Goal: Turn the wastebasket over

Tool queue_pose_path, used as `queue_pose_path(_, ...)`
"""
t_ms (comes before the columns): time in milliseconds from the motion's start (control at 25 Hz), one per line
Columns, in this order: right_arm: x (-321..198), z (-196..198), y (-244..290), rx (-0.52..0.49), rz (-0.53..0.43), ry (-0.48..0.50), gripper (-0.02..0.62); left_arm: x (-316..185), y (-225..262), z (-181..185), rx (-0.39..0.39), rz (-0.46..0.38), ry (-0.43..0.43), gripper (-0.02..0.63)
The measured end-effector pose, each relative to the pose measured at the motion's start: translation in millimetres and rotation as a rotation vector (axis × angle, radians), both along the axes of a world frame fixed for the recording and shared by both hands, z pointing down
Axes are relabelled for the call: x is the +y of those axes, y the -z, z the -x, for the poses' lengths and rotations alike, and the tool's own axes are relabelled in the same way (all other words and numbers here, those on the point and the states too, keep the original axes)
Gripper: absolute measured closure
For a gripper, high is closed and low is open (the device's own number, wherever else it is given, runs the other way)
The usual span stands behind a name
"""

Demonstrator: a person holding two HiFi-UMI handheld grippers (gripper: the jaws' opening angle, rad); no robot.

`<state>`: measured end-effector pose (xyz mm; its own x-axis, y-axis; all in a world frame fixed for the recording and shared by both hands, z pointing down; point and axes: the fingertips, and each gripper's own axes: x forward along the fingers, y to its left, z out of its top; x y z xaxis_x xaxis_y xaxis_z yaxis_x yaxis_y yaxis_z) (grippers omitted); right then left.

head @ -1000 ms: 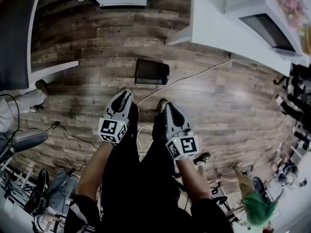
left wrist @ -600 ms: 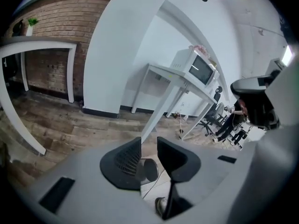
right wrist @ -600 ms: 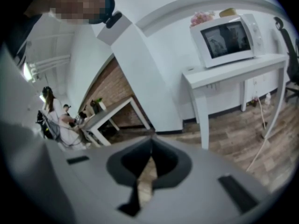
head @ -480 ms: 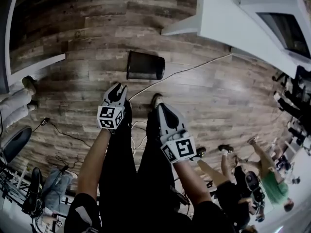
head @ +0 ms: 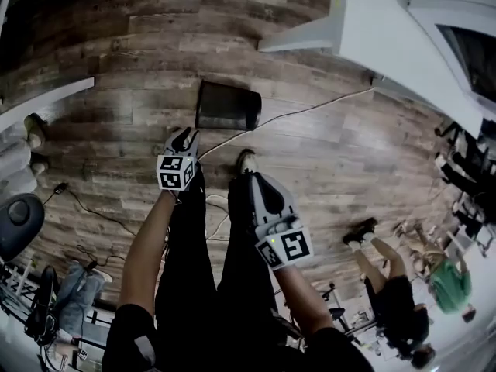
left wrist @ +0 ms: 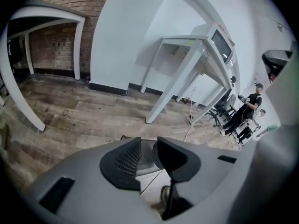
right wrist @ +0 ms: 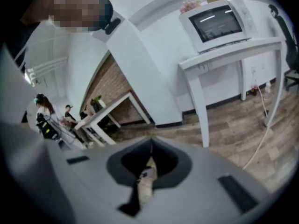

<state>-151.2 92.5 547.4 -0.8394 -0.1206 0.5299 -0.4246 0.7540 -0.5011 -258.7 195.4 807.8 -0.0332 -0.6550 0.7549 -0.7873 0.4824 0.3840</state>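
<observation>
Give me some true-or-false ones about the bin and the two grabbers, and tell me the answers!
1. The wastebasket is black. True.
2. It sits on a table. False: it is on the wooden floor.
3. The left gripper is gripping it. False: its jaws are apart and have not reached it.
4. The right gripper is shut. True.
5. A white cable lies on the floor. True.

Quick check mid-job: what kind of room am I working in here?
Probably a shared lab or workshop rather than a home: a wood-plank floor, a white table carrying a microwave, and other people busy nearby.
</observation>
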Motion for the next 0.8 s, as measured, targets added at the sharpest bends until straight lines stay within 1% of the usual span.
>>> queue_pose_path(80, 2.6, -3.5, -10.3, 0.018, 0.011, 0.006, 0.563, 7.9, -20.2, -1.8, 0.018, 0.023, 0.016, 0.463)
queue_pose_path(240, 6.2, -8.2, -29.7, 0.045, 0.026, 0.029, 0.563, 19.7, -55.8, -9.5, 0.021, 0.076, -0.002, 0.462)
queue_pose_path(400, 9.2, -8.1, -40.9, 0.038, 0.038, 0.042, 0.563, 28.8, -83.8, -17.1, 0.035, 0.114, 0.001, 0.457)
queue_pose_path(520, 9.4, -13.8, -52.9, 0.067, 0.045, 0.048, 0.563, 32.8, -103.9, -23.6, 0.055, 0.141, 0.015, 0.457)
queue_pose_path(640, 7.9, -9.5, -62.8, 0.072, 0.044, 0.04, 0.563, 34.6, -122.5, -26.2, 0.067, 0.163, 0.015, 0.457)
queue_pose_path(680, 7.3, -8.3, -67.1, 0.081, 0.042, 0.035, 0.563, 34.9, -127.9, -26.6, 0.067, 0.168, 0.011, 0.457)
queue_pose_path(800, 5.2, -12.6, -87.2, 0.15, 0.04, 0.026, 0.563, 35.3, -141.7, -26.5, 0.063, 0.179, 0.008, 0.457)
